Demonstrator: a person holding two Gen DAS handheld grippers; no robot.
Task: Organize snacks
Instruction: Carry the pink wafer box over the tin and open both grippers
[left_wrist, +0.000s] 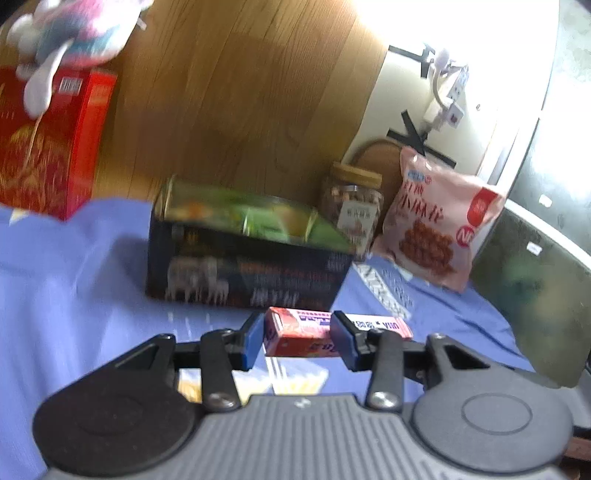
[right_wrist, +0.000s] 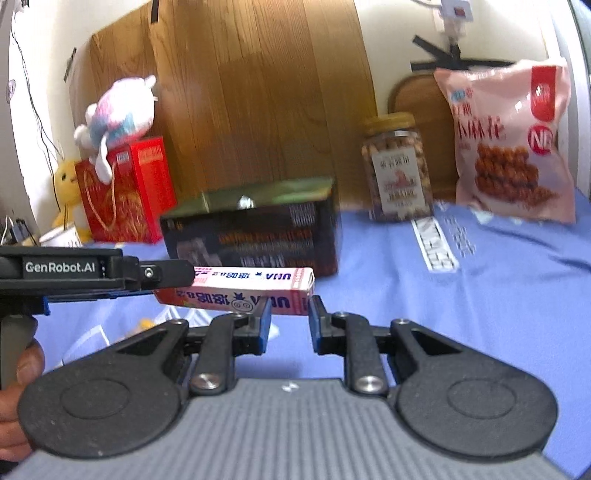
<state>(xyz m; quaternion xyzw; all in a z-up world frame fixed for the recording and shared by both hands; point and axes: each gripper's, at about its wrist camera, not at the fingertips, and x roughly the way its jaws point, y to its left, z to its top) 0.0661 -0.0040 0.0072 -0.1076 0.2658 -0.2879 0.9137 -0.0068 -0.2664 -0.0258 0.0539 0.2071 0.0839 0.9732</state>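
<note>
My left gripper (left_wrist: 297, 341) is shut on a long pink and white candy box (left_wrist: 295, 334) and holds it above the blue cloth, in front of an open dark tin box (left_wrist: 243, 266) with green packets inside. In the right wrist view the left gripper (right_wrist: 177, 275) comes in from the left holding the same candy box (right_wrist: 240, 290) level, in front of the tin (right_wrist: 255, 236). My right gripper (right_wrist: 290, 321) is open and empty, its fingers just below the box's right end.
A nut jar (right_wrist: 397, 166) and a pink snack bag (right_wrist: 513, 144) stand at the back right against the wall. A red gift box (right_wrist: 129, 188) with a plush toy (right_wrist: 118, 110) on top stands at the back left. A blue cloth (right_wrist: 480, 295) covers the table.
</note>
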